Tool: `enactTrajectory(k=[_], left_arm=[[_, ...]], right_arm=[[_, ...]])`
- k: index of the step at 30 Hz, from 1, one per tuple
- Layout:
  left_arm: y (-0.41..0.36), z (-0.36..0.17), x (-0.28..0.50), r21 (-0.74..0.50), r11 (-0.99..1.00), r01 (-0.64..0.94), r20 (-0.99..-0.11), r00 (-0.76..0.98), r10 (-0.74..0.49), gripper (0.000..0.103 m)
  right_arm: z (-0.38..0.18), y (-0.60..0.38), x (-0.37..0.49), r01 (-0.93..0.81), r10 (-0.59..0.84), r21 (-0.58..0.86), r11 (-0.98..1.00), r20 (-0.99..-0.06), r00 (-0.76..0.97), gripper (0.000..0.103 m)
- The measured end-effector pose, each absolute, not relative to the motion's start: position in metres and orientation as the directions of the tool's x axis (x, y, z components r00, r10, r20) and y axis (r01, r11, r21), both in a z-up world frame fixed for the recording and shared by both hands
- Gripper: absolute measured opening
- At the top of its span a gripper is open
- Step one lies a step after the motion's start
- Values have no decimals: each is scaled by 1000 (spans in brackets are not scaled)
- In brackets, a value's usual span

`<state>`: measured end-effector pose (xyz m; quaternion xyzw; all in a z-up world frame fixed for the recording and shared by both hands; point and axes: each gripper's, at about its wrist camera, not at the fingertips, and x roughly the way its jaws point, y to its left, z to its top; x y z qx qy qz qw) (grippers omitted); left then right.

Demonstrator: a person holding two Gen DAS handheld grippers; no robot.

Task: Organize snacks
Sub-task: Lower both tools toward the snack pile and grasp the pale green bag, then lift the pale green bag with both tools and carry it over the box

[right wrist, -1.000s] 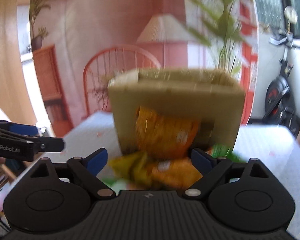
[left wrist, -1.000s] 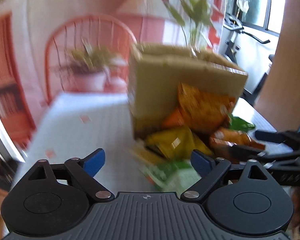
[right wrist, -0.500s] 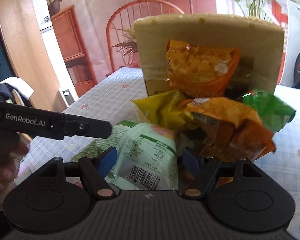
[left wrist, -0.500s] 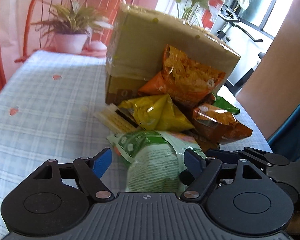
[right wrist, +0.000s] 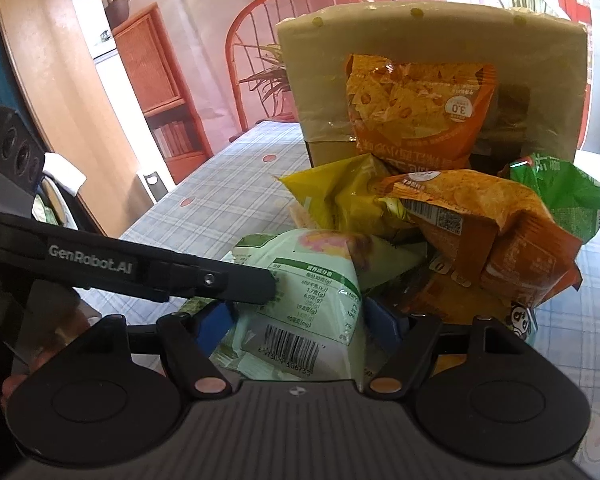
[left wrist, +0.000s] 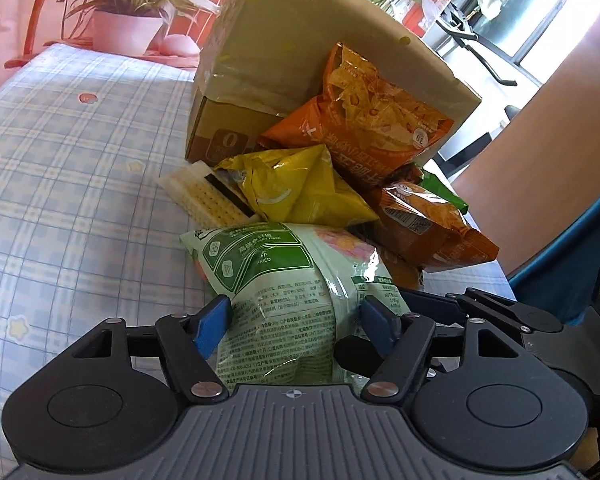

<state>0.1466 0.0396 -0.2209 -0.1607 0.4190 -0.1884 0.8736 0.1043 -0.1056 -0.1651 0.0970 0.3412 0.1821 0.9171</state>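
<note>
The step in hand looks like the first pick from the snack pile: both grippers close in on the pale green bag [left wrist: 284, 280], which lies on the checked worktop [left wrist: 80, 184] at the near edge of the heap.

The left gripper [left wrist: 294, 318] straddles the bag's near end, its blue pads spread on either side with the film bulging between them; whether they press it yet I cannot tell.

The right gripper [right wrist: 296, 322] is likewise spread around the barcode end of the same bag.

Beyond it, toward 12 o'clock, sit the yellow bag [left wrist: 300, 188] and the orange chip bag [left wrist: 372, 108], leaning on the cardboard box [left wrist: 300, 52].

Next, one gripper should probably pinch the bag firmly while the other lets go, then lift it clear toward the box.
</note>
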Motion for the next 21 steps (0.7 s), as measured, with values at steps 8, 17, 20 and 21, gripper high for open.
enactTrajectory(k=[8, 17, 20, 21], left_arm=[[42, -220, 141, -451, 869, 206, -653, 588, -478, 67], [42, -209, 130, -446, 866, 225, -637, 600, -484, 63], [44, -201, 124, -445, 862, 242, -625, 605, -493, 63], [44, -197, 122, -447, 861, 245, -622, 606, -495, 63]], right_arm=[[-164, -104, 103, -284, 408, 296, 912, -585, 701, 65], [-155, -100, 96, -295, 409, 285, 912, -581, 704, 61], [-148, -99, 93, -296, 408, 282, 913, -579, 706, 61], [-144, -99, 91, -299, 406, 277, 913, -578, 707, 61]])
